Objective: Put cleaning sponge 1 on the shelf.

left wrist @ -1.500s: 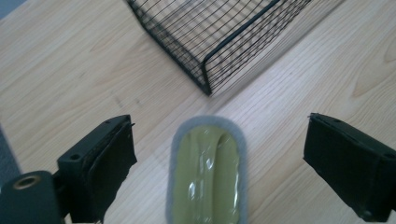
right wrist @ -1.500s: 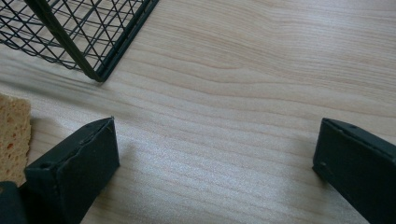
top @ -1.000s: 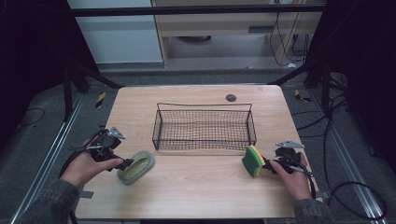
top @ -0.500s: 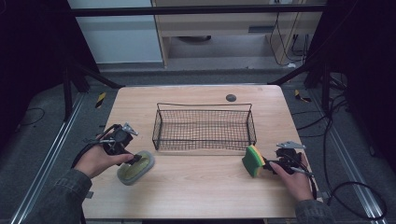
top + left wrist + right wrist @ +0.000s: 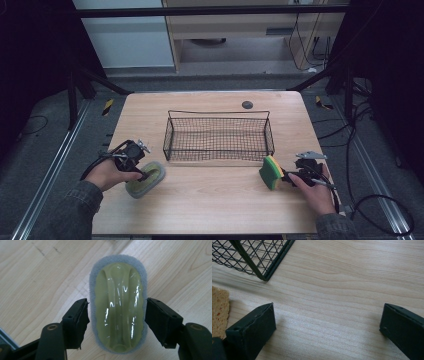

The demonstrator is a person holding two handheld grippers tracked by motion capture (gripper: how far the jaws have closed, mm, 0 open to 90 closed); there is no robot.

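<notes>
1. At the front-left of the tabletop [image 5: 210,210], the person's left hand [image 5: 107,172] reaches in from the bottom edge and angles the left tool [image 5: 116,315] down over a scrubbing pad [image 5: 117,302] with a pale green plastic grip and a grey fleece rim.
2. Its jaws have just been closing; they flank the pad's long sides, the right jaw at the fleece, the left jaw just beside it, so it is not yet clenched on it.
3. The pad lies flat on the wood, near the front-left corner of the wire basket [image 5: 218,135].
4. Front-right, the right hand [image 5: 315,187] rests low, with the right tool [image 5: 327,325] released, bare wood between its wide jaws.
5. A yellow-and-green sponge [image 5: 270,172] stands on edge just left of that tool, near the basket's front-right corner.
6. A small dark disc [image 5: 247,104] sits behind the basket.
</notes>
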